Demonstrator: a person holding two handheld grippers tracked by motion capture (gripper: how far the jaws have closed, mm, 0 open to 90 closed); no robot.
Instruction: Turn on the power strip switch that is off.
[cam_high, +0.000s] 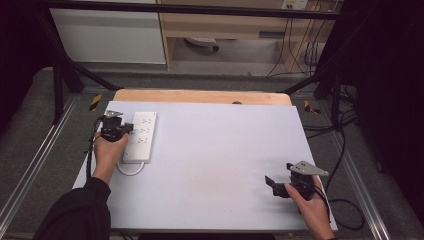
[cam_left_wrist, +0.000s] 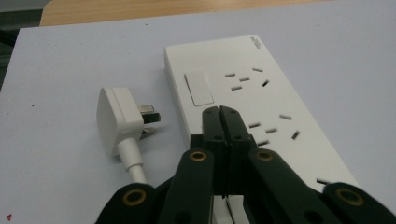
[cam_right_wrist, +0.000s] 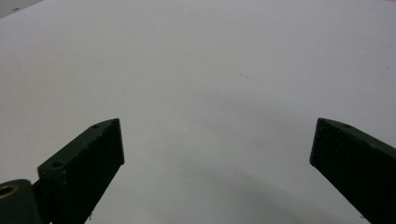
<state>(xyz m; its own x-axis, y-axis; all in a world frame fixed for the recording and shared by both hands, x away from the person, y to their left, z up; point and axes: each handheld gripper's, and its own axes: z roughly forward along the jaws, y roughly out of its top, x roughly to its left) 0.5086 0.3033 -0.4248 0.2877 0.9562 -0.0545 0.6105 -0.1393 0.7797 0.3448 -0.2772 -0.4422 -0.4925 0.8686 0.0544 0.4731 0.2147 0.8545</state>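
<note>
- My left gripper view gives detail the high view lacks: a white plug (cam_left_wrist: 122, 119) lies on its side just left of the power strip (cam_left_wrist: 243, 100), prongs toward the strip, cord running to the frame's bottom.
- High view: power strip (cam_high: 140, 136) sits at the left of the frame on the white board (cam_high: 215, 165); its cable loops out below it.
- Nothing stands between the left gripper (cam_high: 122, 129) and the strip; in its own view the left gripper (cam_left_wrist: 219, 112) has jaws pressed together, empty, tips over the strip's near sockets.
- Right gripper (cam_high: 274, 182), lower right of the frame, well apart from the strip; jaws spread wide, holding nothing, over bare board (cam_right_wrist: 210, 70).
</note>
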